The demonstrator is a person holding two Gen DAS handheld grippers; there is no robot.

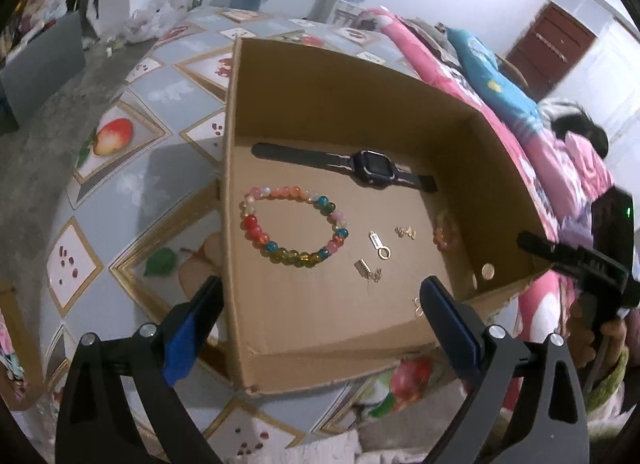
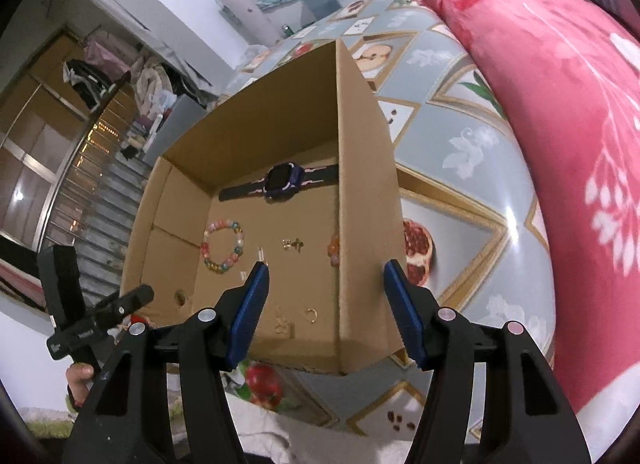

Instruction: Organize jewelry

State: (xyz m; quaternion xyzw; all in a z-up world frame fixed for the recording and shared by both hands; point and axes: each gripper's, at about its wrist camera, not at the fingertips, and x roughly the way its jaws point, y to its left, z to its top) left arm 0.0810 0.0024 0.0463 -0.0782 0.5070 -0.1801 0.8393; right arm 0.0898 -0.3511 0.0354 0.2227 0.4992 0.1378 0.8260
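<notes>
From the left wrist, you are holding your left tool [image 1: 320, 296] spread and empty, straddling the cardboard box's [image 1: 352, 87] left wall; the beaded bracelet [image 1: 294, 229] is lying mid-floor, the watch [image 1: 370, 165] along the far wall. From the right wrist, your right tool [image 2: 326, 278] is hovering spread, likely lining up small gold pieces [image 2: 292, 244].

My table [image 1: 168, 99], covered in a fruit-print cloth, carries a cardboard box [image 1: 360, 103] sitting directly on it. A pink floral blanket [image 2: 560, 103] lies on the cloth along the box's right side, just beside it. A crumpled plastic bag [image 1: 150, 15] sits at the far edge, well apart.
</notes>
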